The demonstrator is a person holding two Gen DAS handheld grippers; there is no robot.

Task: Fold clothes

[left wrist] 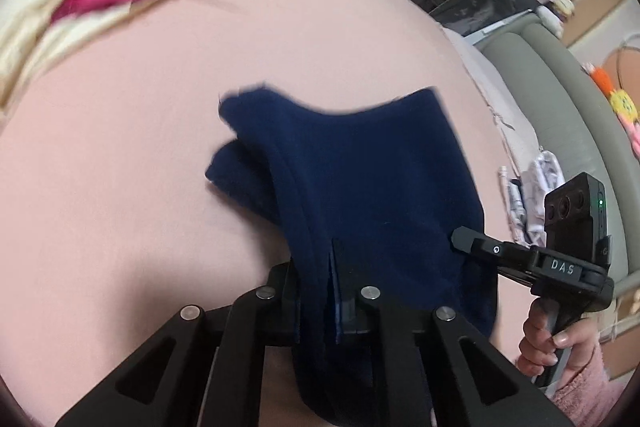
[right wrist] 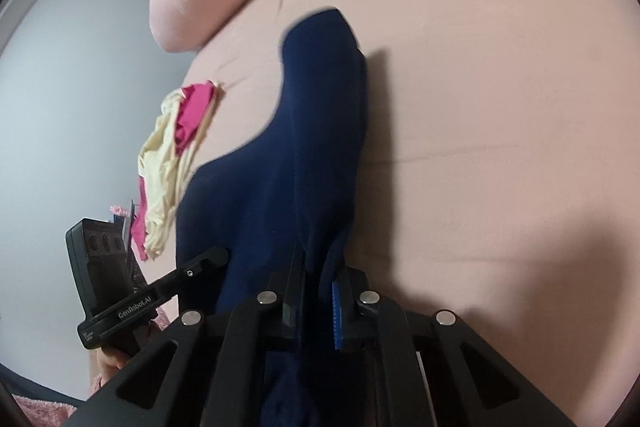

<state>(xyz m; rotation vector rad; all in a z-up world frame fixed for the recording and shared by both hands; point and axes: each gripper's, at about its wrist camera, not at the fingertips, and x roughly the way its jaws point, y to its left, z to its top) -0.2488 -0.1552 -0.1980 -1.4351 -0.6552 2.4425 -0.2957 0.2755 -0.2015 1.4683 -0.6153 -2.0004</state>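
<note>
Both tools are clamped on the navy blue fleece garment (left wrist: 360, 179): left tool (left wrist: 316, 291) pinching one edge, right tool (right wrist: 316, 295) pinching another, the cloth hanging over the pink bed sheet (left wrist: 140, 167). A cream-and-magenta clothes pile (right wrist: 172, 163) lies well apart.

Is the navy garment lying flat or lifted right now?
Lifted: navy garment hangs pinched in both left tool and right tool, above the pink bedsheet.
</note>
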